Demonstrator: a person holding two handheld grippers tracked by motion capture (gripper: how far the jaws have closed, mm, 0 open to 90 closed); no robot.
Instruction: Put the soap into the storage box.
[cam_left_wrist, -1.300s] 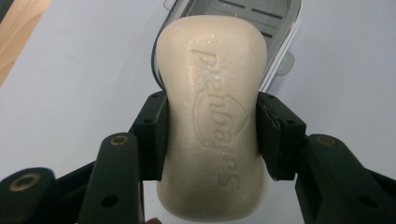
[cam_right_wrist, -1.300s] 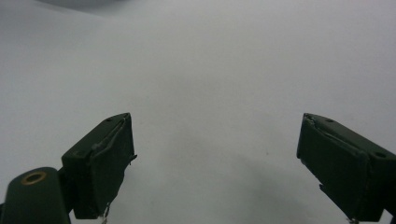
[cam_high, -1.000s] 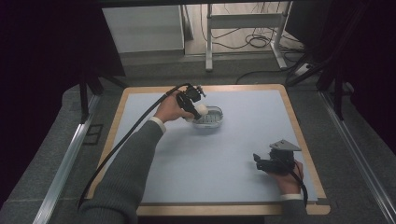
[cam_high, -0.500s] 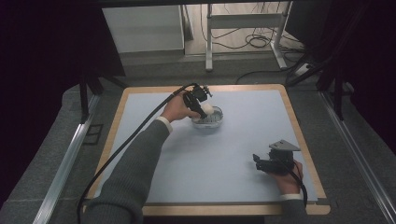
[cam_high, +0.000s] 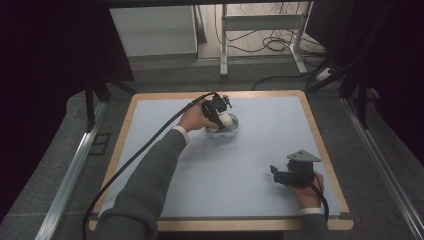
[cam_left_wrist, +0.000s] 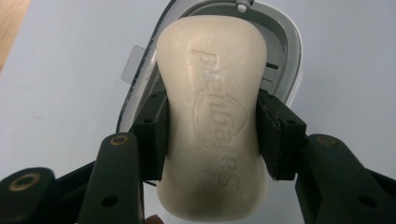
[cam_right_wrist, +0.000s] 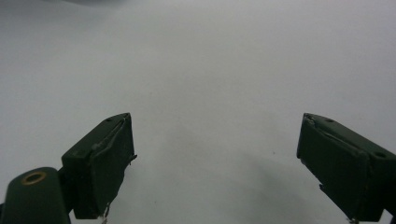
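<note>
Cream-coloured soap (cam_left_wrist: 212, 116) is clamped at its waist between the two black jaws of the left gripper (cam_left_wrist: 212, 133), and raised lettering runs along the bar, though the word is hard to read. Its near end is cut off by the bottom of the left gripper view, and the bar covers most of the grey soap dish (cam_left_wrist: 285, 56) beneath it, so only the dish's rim and a few slots show; whether the soap touches the dish cannot be told. From the high view the soap (cam_high: 226, 120) is a small pale patch over the dish (cam_high: 225, 132), which sits toward the far edge of the tabletop, about midway across, and the left gripper (cam_high: 218, 111) is partly masked by the hand holding it. The right gripper (cam_high: 276, 172) rests near the right end of the near edge, well apart from the dish, its jaws spread wide with nothing between them; in the right gripper view they (cam_right_wrist: 215, 163) stand over bare surface. Pale blue matting (cam_high: 270, 130) covers the tabletop inside a light wooden border (cam_high: 320, 145). Beyond the far edge lie a grey floor, loose black cables (cam_high: 272, 45) and a metal table frame (cam_high: 260, 27), while the room's sides are too dark to make out.
</note>
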